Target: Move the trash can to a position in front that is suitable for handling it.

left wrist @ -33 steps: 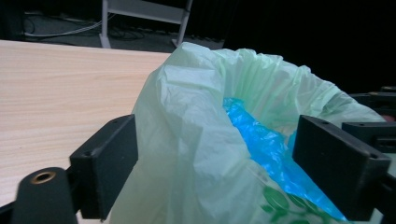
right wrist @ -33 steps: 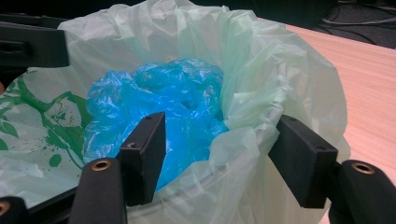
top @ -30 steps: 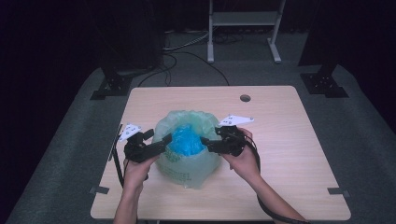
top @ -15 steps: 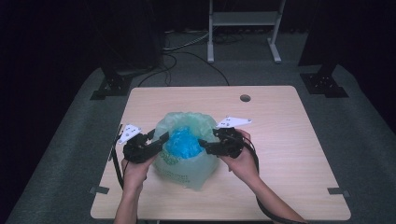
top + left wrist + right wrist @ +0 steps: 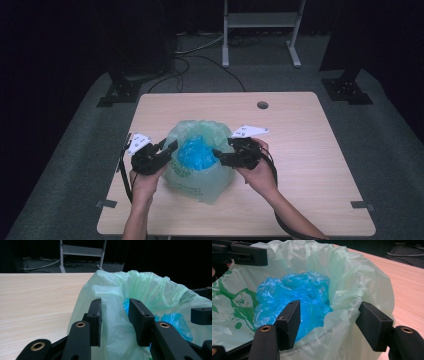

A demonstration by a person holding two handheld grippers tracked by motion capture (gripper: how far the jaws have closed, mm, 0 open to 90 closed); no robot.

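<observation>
High view: left gripper [image 5: 171, 148], jaws just closing, is straddling the green bag [image 5: 200, 172] rim; right gripper [image 5: 218, 155], jaws wide, is straddling the opposite rim, mid-tabletop [image 5: 300, 130].

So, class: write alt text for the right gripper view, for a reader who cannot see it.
A pale green plastic bag stands open with a crumpled blue bag inside. The right gripper has its black jaws straddling the green bag's near rim, one inside and one outside, on a wooden table.
</observation>
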